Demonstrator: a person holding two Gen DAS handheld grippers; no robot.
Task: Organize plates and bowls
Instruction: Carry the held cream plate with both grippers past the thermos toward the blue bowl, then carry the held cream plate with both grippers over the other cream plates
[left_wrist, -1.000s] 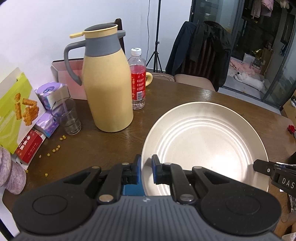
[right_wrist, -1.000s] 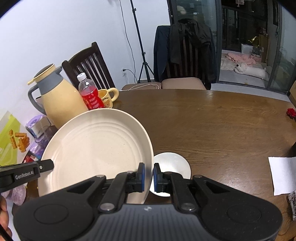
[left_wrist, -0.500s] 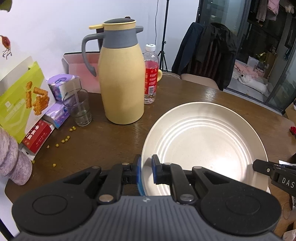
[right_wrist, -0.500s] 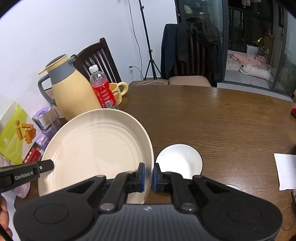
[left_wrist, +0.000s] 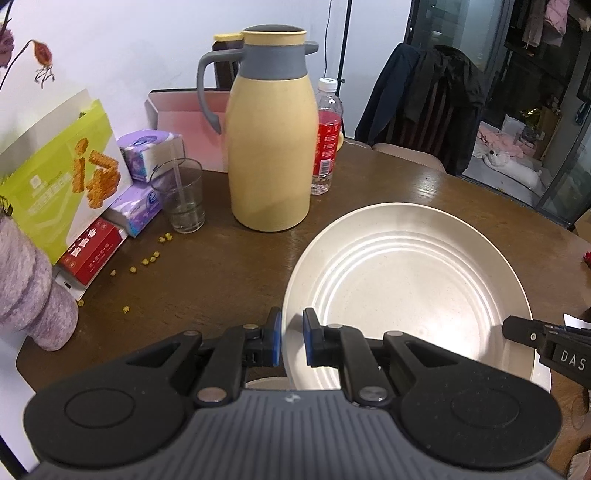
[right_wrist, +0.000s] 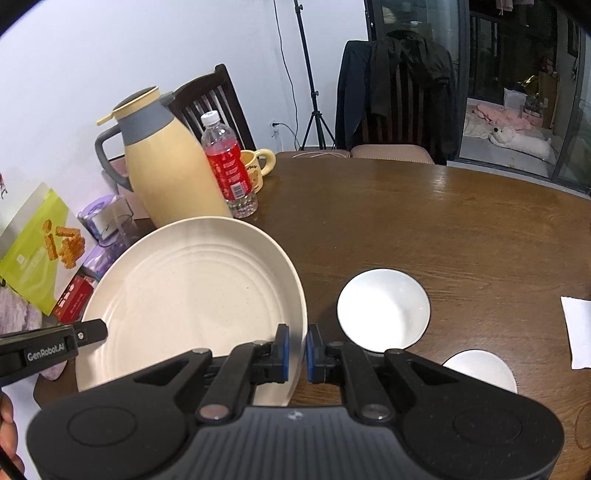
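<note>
A large cream plate (left_wrist: 406, 288) hangs level above the brown table (right_wrist: 424, 221), held at opposite rims. My left gripper (left_wrist: 291, 341) is shut on its left rim. My right gripper (right_wrist: 297, 349) is shut on its right rim. In each wrist view the other gripper's finger shows at the plate's far edge: the right one (left_wrist: 517, 328) and the left one (right_wrist: 92, 330). A small white bowl (right_wrist: 384, 308) sits on the table just right of the plate. A second white dish (right_wrist: 480, 369) lies nearer, partly hidden. A pale rim (left_wrist: 266, 382) peeks out under the plate.
Beyond the plate at the table's left stand a yellow jug (left_wrist: 271, 147), a red drink bottle (left_wrist: 325, 144), a glass (left_wrist: 183, 195), a yellow mug (right_wrist: 258, 170), tissue packs (left_wrist: 147, 155) and a green snack box (left_wrist: 55, 173). White paper (right_wrist: 578, 332) lies far right. Chairs stand behind.
Both grippers have carried the plate sideways over the table. The jug and bottle have slid rightward in the left wrist view. The white bowl has come fully into sight and a second dish has appeared.
</note>
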